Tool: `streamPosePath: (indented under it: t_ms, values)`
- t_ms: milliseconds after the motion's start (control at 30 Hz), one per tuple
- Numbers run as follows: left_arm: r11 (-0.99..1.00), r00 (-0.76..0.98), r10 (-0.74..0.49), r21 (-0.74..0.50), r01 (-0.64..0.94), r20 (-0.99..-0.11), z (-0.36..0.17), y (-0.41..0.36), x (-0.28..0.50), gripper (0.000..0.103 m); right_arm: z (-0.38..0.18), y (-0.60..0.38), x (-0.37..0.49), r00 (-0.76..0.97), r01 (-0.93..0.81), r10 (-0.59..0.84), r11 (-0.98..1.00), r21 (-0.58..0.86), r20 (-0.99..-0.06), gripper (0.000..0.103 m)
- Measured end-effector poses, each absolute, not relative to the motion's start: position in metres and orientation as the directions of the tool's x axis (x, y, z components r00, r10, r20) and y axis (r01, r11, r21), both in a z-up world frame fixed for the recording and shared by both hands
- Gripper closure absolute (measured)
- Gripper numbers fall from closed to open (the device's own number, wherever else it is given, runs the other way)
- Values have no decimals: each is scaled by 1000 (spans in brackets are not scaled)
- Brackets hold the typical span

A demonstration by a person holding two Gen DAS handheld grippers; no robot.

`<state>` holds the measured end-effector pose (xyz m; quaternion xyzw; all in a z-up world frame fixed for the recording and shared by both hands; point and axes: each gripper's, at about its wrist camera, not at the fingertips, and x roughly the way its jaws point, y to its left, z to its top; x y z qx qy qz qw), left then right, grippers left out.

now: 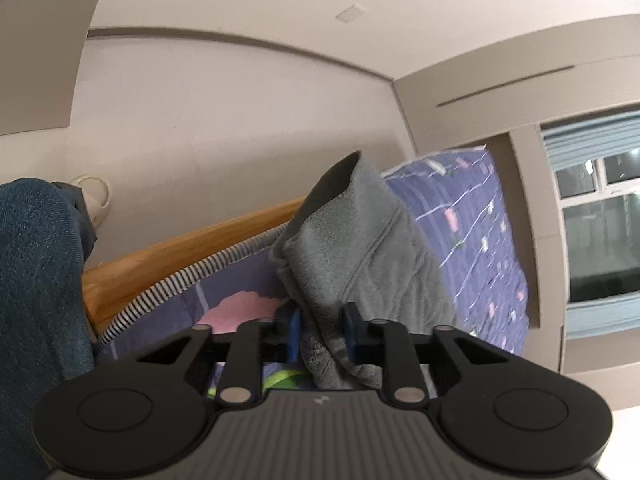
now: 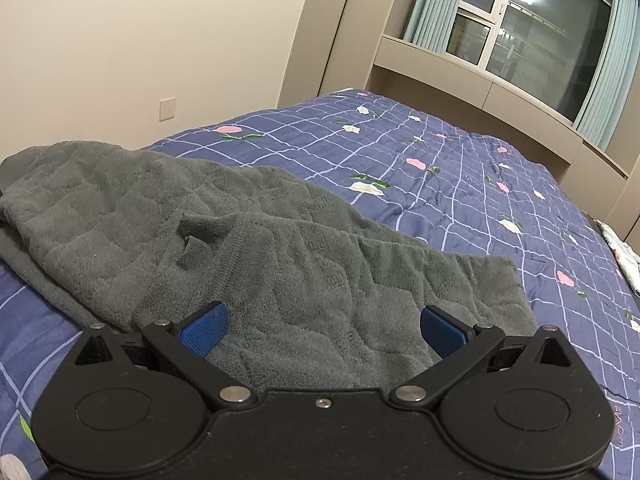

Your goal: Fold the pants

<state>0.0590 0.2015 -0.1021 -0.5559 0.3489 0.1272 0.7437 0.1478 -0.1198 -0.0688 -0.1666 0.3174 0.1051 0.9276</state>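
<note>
Pants (image 2: 224, 248) of grey fleece lie crumpled on our bed's blue checked quilt (image 2: 460, 184). Our left hand-held gripper (image 1: 322, 334) pinches a raised fold; wooden bed frame (image 1: 180, 256) at nine o'clock. Our right hand-held gripper (image 2: 324, 330) gapes wide over them, gripping nothing; window (image 2: 532, 32) at one o'clock.

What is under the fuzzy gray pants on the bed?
The gray pants lie on a purple checked quilt with pink and white flowers. The part of the quilt right beneath them is covered, so nothing else can be seen there.
</note>
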Motion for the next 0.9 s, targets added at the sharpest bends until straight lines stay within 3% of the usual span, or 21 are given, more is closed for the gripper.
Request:
streamPosePath:
  t_ms: [167,400,600,900]
  values:
    - [380,764,-168,-756,-532,-623,-87,196,58,90,-68,-122,147,774,-305,103,925,-225,-625,0]
    - [575,836,-164,-739,-350,-524,-31,174,76,91,-58,-132,140,805,-312,142,927,-209,-575,0]
    - [693,871,-212,-697,-185,-443,20,134,100,91,-48,-148,131,830,-296,160,938,-179,-534,0]
    - [793,854,-382,-599,107,-353,90,36,144,92,-30,-192,116,869,-206,114,968,-143,-481,0]
